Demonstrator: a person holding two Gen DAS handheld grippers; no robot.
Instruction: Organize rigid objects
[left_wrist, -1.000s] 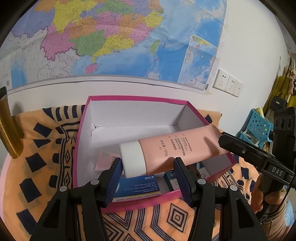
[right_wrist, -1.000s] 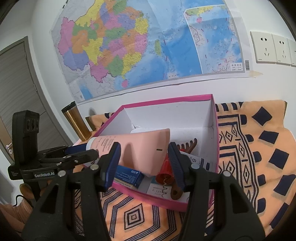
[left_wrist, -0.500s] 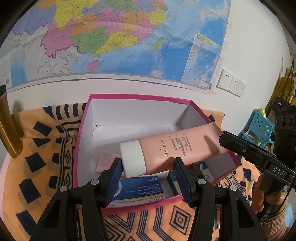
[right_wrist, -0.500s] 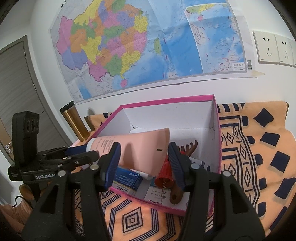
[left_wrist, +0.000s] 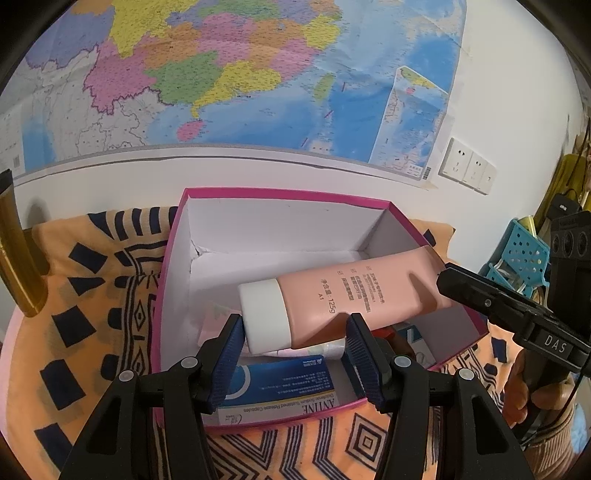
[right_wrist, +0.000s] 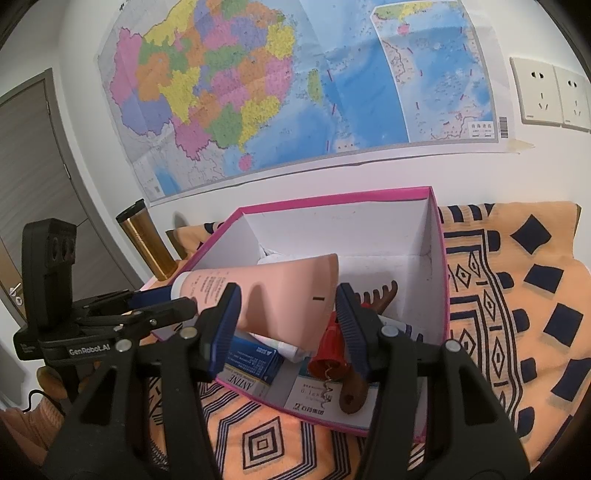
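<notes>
A pink tube with a white cap (left_wrist: 343, 295) hangs level over the open pink box (left_wrist: 280, 195). My left gripper (left_wrist: 295, 339) is shut on its cap end. My right gripper (right_wrist: 288, 314) is shut on the tube's flat tail end (right_wrist: 288, 291). Inside the box (right_wrist: 441, 258) lie a blue medicine carton (left_wrist: 280, 384), a white carton (right_wrist: 314, 395), a red corkscrew (right_wrist: 330, 350) and a brown wooden comb (right_wrist: 369, 332). The tube hides part of the box floor.
The box sits on an orange patterned cloth (right_wrist: 517, 295). A gold thermos (right_wrist: 146, 240) stands left of the box by the wall. A wall map (left_wrist: 221, 74) hangs behind. A blue plastic basket (left_wrist: 524, 254) is at the far right.
Both grippers, still holding the tube, have moved slightly toward the box; the box looks a little larger and lower in both views.
</notes>
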